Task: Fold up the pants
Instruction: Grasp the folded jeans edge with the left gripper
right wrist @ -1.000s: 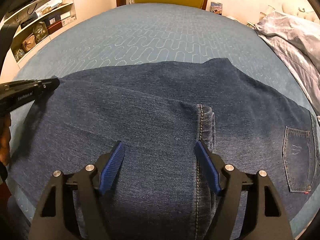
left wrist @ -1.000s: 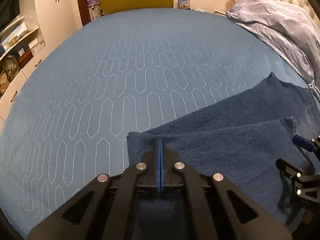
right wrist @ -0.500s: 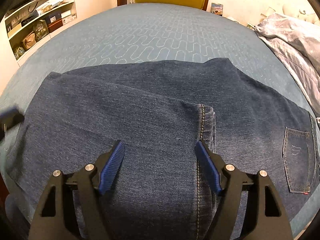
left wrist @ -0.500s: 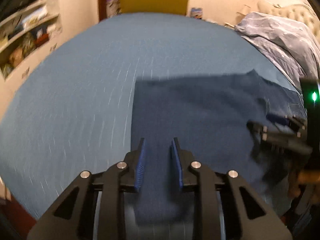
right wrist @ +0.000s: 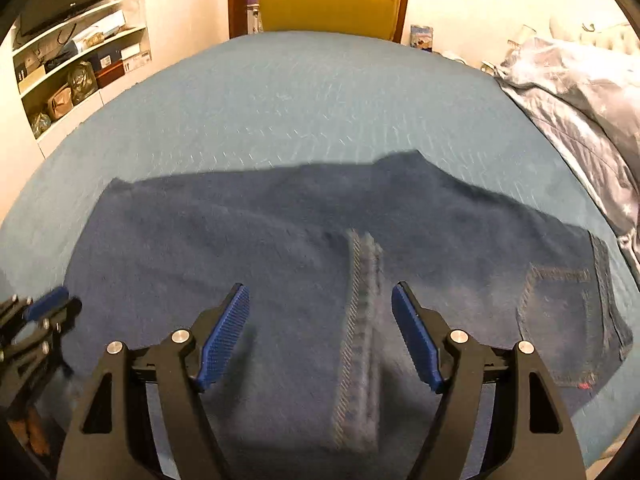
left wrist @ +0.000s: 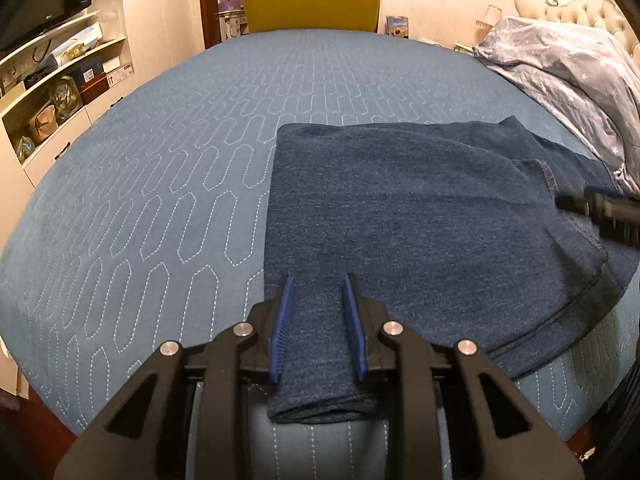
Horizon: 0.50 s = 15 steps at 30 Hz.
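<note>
Denim pants [right wrist: 280, 240] blurred, hem indistinct

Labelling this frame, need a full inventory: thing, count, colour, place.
jeans: 1, dark blue, folded over, on the quilt
back pocket: 1, dark blue, on the jeans, right end
quilt: 1, blue, stitched, under the jeans
chair: 1, yellow, beyond the far edge
bedding: 1 heap, pale blue, far right
shelves: 1 unit, cream, left wall
left gripper: 1, black, blue pads, slightly open above the jeans' left end
right gripper: 1, black, blue pads, wide open above the hem
</note>
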Available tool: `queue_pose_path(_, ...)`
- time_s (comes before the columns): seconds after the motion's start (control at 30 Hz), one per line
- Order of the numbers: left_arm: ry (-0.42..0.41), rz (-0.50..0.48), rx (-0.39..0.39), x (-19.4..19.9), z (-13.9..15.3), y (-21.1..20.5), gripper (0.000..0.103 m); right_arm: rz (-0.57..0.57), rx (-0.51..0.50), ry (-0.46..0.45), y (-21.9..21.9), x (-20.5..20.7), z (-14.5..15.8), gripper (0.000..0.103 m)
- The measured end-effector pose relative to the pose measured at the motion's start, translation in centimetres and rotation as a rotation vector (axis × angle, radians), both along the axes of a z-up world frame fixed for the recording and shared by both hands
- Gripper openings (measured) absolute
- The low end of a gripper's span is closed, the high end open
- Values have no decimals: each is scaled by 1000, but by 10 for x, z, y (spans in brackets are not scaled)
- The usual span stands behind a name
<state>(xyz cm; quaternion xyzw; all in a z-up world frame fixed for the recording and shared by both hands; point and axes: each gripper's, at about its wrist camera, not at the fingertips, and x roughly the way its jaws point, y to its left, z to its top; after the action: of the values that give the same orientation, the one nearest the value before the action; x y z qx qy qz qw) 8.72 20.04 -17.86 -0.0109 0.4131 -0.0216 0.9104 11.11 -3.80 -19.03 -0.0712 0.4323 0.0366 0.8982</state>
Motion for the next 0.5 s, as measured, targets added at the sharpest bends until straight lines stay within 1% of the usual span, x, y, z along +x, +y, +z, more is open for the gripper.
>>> queue_pose_path(0.07,-8,4,5,0,-1,-1,27,-7,-26,59,-7,-2,-19,71)
queue_pose_path(0.1,-9,5,18,-1,-2,-3,27,-14,1,76,-12,-3,-27,71)
queue_pose_path(0.17,-7,3,23,0,-1,-3,27,-19,38,74,-17,-4,-31,71)
queue_pose_path(0.23,8,15,5,0,5,-1,28,-8,11,73,-16,-2,-32,73)
queue_pose_path(0.27,11,23,-9,-1,8,1,33,-6,7,74,-16,-2,-32,73)
queue_pose_path(0.3,-1,34,-40,-5,14,3,39,-8,12,75,-17,-3,-33,74)
queue_pose_path(0.33,-16,51,-44,-9,17,6,40,-7,15,74,-18,-3,-33,74)
queue_pose_path(0.37,-20,69,-28,-14,17,7,40,-5,12,70,-18,-5,-34,74)
queue_pose_path(0.43,15,55,-21,-18,8,8,41,-5,6,66,-18,-5,-34,74)
queue_pose_path(0.5,5,58,-41,-23,3,12,45,-7,6,67,-19,-5,-35,74)
